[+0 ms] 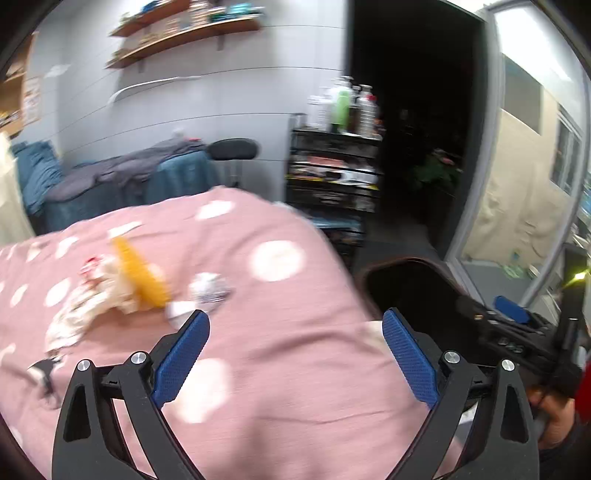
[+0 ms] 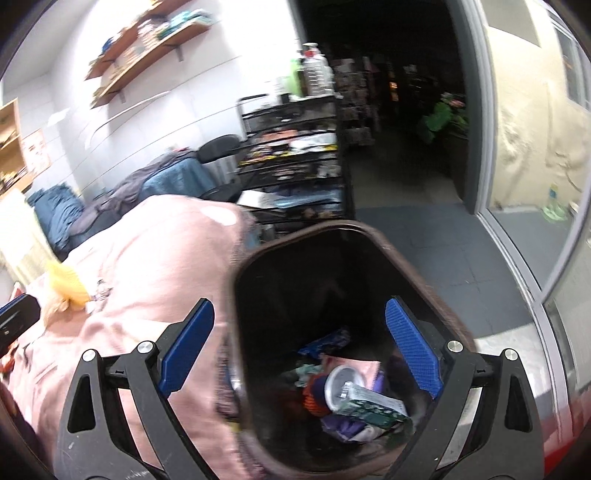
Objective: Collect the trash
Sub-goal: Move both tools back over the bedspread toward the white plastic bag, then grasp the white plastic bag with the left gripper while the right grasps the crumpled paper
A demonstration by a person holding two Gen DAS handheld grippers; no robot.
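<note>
A pink dotted bedcover [image 1: 280, 369] carries trash: a yellow wrapper [image 1: 142, 273], crumpled white and red paper [image 1: 96, 291] and a small white crumpled ball [image 1: 208, 288]. My left gripper [image 1: 295, 332] hovers over the cover, open and empty, a little short of that trash. A dark bin [image 2: 373, 236] stands beside the bed; in it lie a round lid, a green pack [image 2: 373, 406] and other wrappers. My right gripper [image 2: 301, 317] hangs over the bin's mouth, open, nothing between its fingers. The right gripper [image 1: 513, 314] also shows at the right edge of the left wrist view.
A black rack [image 1: 332, 177] with bottles on top stands past the bed's corner. Blue and grey bedding [image 1: 110, 177] lies on a second bed by the wall, and wooden shelves [image 1: 177, 33] hang above. A dark doorway [image 1: 417, 129] and a glass door [image 1: 535, 166] are at right.
</note>
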